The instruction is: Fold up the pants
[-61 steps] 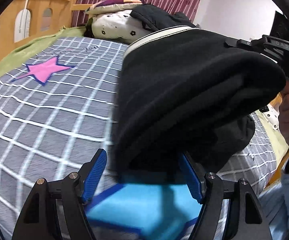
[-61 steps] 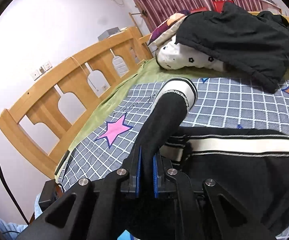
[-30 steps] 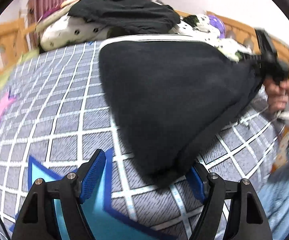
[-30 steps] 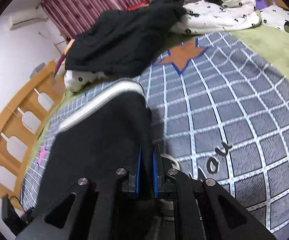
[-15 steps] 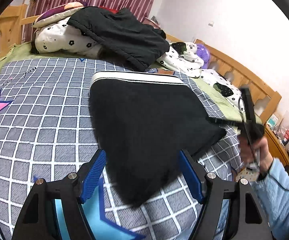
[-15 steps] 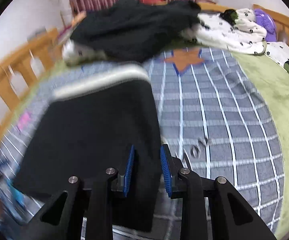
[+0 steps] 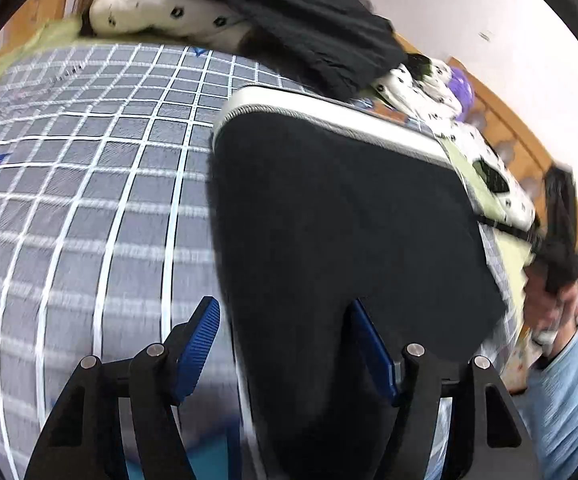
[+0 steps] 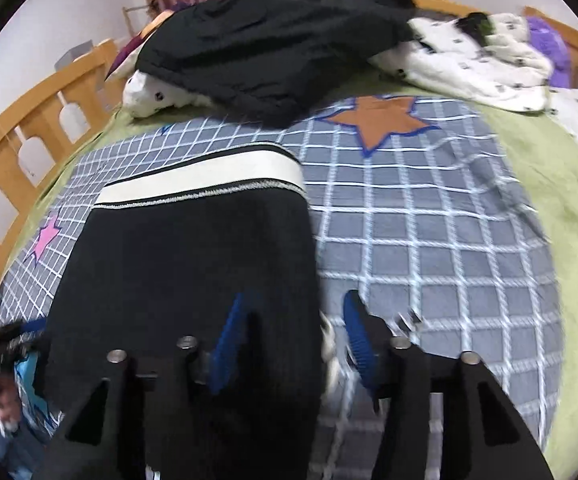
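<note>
Since both claws, left claw and right claw, have opened wide, the folded pants now lie released on the bed.

I'm seeing the right gripper sitting with its 2 blue pads spread apart over the near edge of the checked bedspread. The folded black pants are lying flat, their right edge passing between the pads, white waistband pointing toward the headboard.
</note>
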`<state>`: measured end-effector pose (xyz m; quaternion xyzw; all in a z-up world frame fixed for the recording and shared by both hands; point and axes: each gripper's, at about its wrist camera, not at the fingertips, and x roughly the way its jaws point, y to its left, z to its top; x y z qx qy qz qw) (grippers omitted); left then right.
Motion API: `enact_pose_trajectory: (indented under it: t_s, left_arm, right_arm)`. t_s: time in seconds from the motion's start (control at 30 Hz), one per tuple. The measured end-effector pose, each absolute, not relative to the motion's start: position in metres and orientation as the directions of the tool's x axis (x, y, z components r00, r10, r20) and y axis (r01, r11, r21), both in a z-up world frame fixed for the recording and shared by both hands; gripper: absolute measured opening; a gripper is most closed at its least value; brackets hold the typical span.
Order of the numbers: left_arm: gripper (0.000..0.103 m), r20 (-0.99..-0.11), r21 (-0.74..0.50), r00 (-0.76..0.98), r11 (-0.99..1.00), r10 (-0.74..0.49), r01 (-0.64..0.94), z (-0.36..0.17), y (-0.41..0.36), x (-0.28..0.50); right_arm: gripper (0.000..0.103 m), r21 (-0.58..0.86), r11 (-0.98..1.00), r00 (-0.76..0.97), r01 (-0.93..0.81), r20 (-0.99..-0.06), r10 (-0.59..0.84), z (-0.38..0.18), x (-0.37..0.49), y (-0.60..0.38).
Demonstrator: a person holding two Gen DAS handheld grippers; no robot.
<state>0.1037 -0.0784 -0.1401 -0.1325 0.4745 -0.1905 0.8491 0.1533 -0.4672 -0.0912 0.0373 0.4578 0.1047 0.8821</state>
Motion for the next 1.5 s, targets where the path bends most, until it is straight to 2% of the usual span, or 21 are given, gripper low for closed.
enact_pose_trajectory:
  t_s: [0.17, 0.27, 0.33, 0.4, 0.57, 0.63, 0.67, 0.7, 0.73, 0.8, 0.87, 1.0, 1.1, 1.17, 1.23, 1.27, 1.3, 1.33, 1.4, 1.5]
  left_arm:
    - [0.064, -0.782, -0.413, 0.426, 0.890, -0.455, 0.192, -0.165, -0.090, 0.156]
    - [0.060, -0.757, -0.445, 0.433, 0.871, -0.490, 0.207, -0.177, -0.093, 0.161]
    - [0.053, -0.751, -0.451, 0.439, 0.869, -0.493, 0.204, -0.176, -0.096, 0.164]
    - [0.046, -0.751, -0.463, 0.434, 0.865, -0.498, 0.193, -0.173, -0.096, 0.167]
    - [0.032, -0.752, -0.459, 0.428, 0.864, -0.502, 0.207, -0.160, -0.095, 0.168]
    - [0.026, -0.727, -0.474, 0.449, 0.853, -0.520, 0.220, -0.151, -0.091, 0.164]
    - [0.025, -0.715, -0.478, 0.459, 0.848, -0.528, 0.231, -0.146, -0.088, 0.162]
    - [0.024, -0.699, -0.490, 0.465, 0.838, -0.543, 0.241, -0.141, -0.083, 0.158]
    - [0.024, -0.683, -0.505, 0.469, 0.826, -0.559, 0.250, -0.135, -0.077, 0.154]
    - [0.023, -0.655, -0.530, 0.474, 0.805, -0.588, 0.267, -0.125, -0.060, 0.146]
    - [0.023, -0.651, -0.514, 0.492, 0.813, -0.578, 0.275, -0.112, -0.039, 0.140]
    - [0.023, -0.685, -0.432, 0.532, 0.866, -0.497, 0.253, -0.088, 0.014, 0.143]
    - [0.023, -0.749, -0.337, 0.534, 0.919, -0.392, 0.202, -0.085, 0.058, 0.151]
    - [0.026, -0.781, -0.286, 0.527, 0.942, -0.336, 0.176, -0.100, 0.076, 0.154]
    - [0.035, -0.819, -0.271, 0.487, 0.953, -0.303, 0.138, -0.124, 0.085, 0.160]
    - [0.039, -0.830, -0.272, 0.476, 0.956, -0.290, 0.106, -0.138, 0.091, 0.161]
    - [0.048, -0.821, -0.293, 0.484, 0.951, -0.303, 0.100, -0.143, 0.096, 0.160]
    - [0.051, -0.801, -0.316, 0.509, 0.945, -0.315, 0.087, -0.145, 0.100, 0.156]
    - [0.051, -0.806, -0.282, 0.521, 0.956, -0.283, 0.083, -0.140, 0.099, 0.152]
    - [0.051, -0.765, -0.147, 0.617, 0.983, -0.186, 0.113, -0.114, 0.097, 0.144]
  right_arm:
    - [0.054, 0.171, 0.966, 0.474, -0.195, -0.845, 0.246, -0.118, 0.192, -0.464]
    - [0.054, 0.175, 0.965, 0.457, -0.196, -0.854, 0.248, -0.127, 0.201, -0.464]
    - [0.054, 0.209, 0.961, 0.443, -0.181, -0.855, 0.270, -0.134, 0.208, -0.471]
    - [0.061, 0.258, 0.954, 0.431, -0.153, -0.851, 0.300, -0.139, 0.211, -0.479]
    - [0.062, 0.388, 0.920, 0.406, -0.052, -0.834, 0.374, -0.148, 0.209, -0.493]
    - [0.027, 0.475, 0.879, 0.402, -0.044, -0.797, 0.451, -0.146, 0.205, -0.493]
    - [0.017, 0.503, 0.863, 0.414, -0.047, -0.776, 0.475, -0.142, 0.201, -0.490]
    - [0.009, 0.456, 0.888, 0.458, -0.052, -0.780, 0.427, -0.134, 0.195, -0.483]
    - [0.009, 0.368, 0.926, 0.490, -0.079, -0.795, 0.358, -0.123, 0.186, -0.468]
    - [0.009, 0.295, 0.953, 0.530, -0.075, -0.798, 0.288, -0.107, 0.173, -0.447]
    - [0.008, 0.364, 0.928, 0.567, -0.085, -0.748, 0.345, -0.088, 0.159, -0.434]
    - [0.008, 0.429, 0.887, 0.598, -0.172, -0.670, 0.440, -0.051, 0.138, -0.384]
    - [0.008, 0.420, 0.873, 0.574, -0.247, -0.662, 0.481, -0.048, 0.139, -0.329]
    - [0.008, 0.425, 0.864, 0.552, -0.269, -0.668, 0.500, -0.061, 0.146, -0.300]
    - [0.009, 0.418, 0.874, 0.542, -0.247, -0.688, 0.482, -0.089, 0.156, -0.275]
    - [0.009, 0.393, 0.891, 0.540, -0.228, -0.710, 0.451, -0.101, 0.161, -0.267]
    - [0.013, 0.321, 0.926, 0.527, -0.200, -0.761, 0.378, -0.122, 0.167, -0.257]
    - [0.013, 0.274, 0.941, 0.518, -0.197, -0.786, 0.337, -0.138, 0.171, -0.251]
    - [0.014, 0.261, 0.943, 0.530, -0.208, -0.780, 0.333, -0.134, 0.170, -0.251]
    - [0.018, 0.206, 0.952, 0.533, -0.226, -0.792, 0.298, -0.110, 0.165, -0.254]
